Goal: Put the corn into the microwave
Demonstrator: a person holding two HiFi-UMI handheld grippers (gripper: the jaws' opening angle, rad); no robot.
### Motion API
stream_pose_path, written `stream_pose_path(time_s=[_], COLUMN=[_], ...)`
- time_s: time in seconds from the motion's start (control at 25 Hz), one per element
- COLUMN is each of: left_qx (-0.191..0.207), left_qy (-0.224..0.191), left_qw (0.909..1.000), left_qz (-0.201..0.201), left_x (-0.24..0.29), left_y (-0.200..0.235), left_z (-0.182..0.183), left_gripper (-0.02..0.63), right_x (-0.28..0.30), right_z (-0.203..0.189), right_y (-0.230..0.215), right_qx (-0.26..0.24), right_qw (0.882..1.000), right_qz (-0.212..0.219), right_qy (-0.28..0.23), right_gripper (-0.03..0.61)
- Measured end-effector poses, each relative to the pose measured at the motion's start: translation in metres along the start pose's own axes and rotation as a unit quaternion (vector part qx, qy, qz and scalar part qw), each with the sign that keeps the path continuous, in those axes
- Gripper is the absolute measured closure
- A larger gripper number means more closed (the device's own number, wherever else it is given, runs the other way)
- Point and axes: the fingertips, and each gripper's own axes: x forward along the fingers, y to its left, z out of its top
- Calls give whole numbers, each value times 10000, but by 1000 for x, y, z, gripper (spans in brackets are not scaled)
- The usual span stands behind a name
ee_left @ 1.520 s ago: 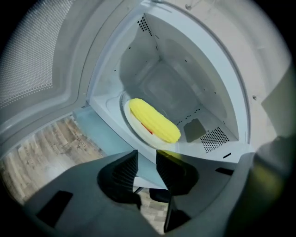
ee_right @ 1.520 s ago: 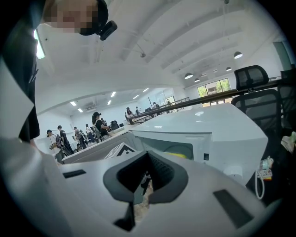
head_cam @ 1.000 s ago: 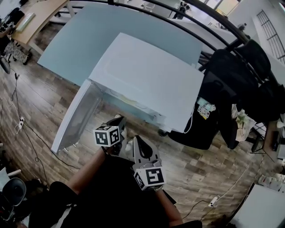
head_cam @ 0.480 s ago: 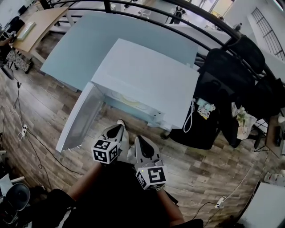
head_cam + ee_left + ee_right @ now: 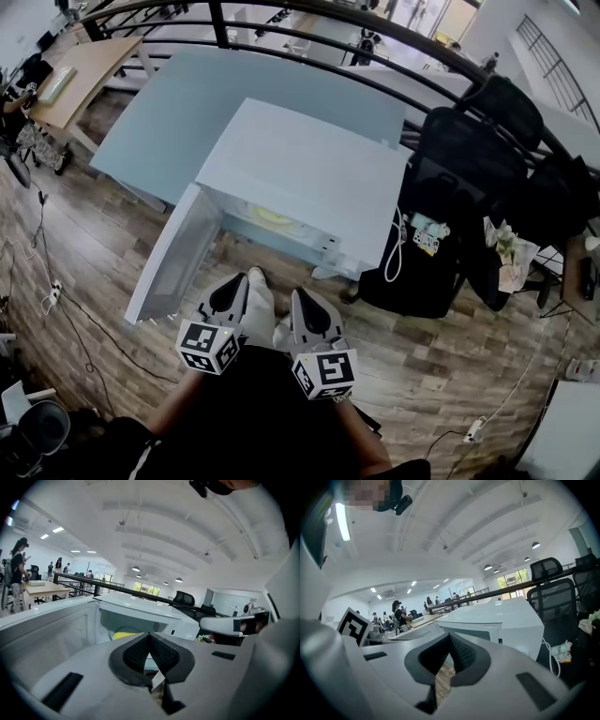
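While the left gripper point(image 5: 150, 639) has its jaws pressed together with nothing between the pads, the right gripper point(image 5: 449, 641) beside it is likewise closed on nothing. In the head view the two hang side by side, close to the person's body and over the wooden floor point(image 5: 84, 281). Both point forward at the microwave point(image 5: 309, 169), which stands ahead of them with its door point(image 5: 173, 253) swung wide to the left. The corn point(image 5: 274, 216) is a yellow shape already inside the open cavity, apparently on the round plate there. It lies ahead of both grippers and apart from them, touched by neither. In the left gripper view it shows just above and a little left of the closed jaw tips, so that gripper points nearly straight at it. The right gripper view catches only the microwave's front corner and not the corn. The left hand looks the nearer, and it is also on the door's side. The corn's long axis seems to run across the opening, side to side, though it is too small to be certain. Judging from this, the placing looks done and what remains is probably the door, which lies out to the left of the left gripper.
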Motion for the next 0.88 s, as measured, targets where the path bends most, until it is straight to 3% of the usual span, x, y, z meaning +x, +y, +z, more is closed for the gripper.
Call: stream_pose_path(time_s=[0.2, 0.68, 0.88], left_qx=[-97, 293, 248], left_qy=[-233, -806, -1000], left_qw=[9997, 9962, 9946], left_qz=[-28, -126, -81], left_x=[-22, -54, -55], left_y=[-4, -28, -29], left_z=[10, 42, 50], left_gripper=[612, 612, 611], right_x=[-11, -33, -40], right_z=[6, 28, 36], right_y=[-4, -10, -6], right_qx=[-37, -306, -366], right_qw=[9999, 9982, 9979], right_qz=[-106, -340, -235], right_qy=[-126, -389, -486], right_gripper=[571, 571, 571])
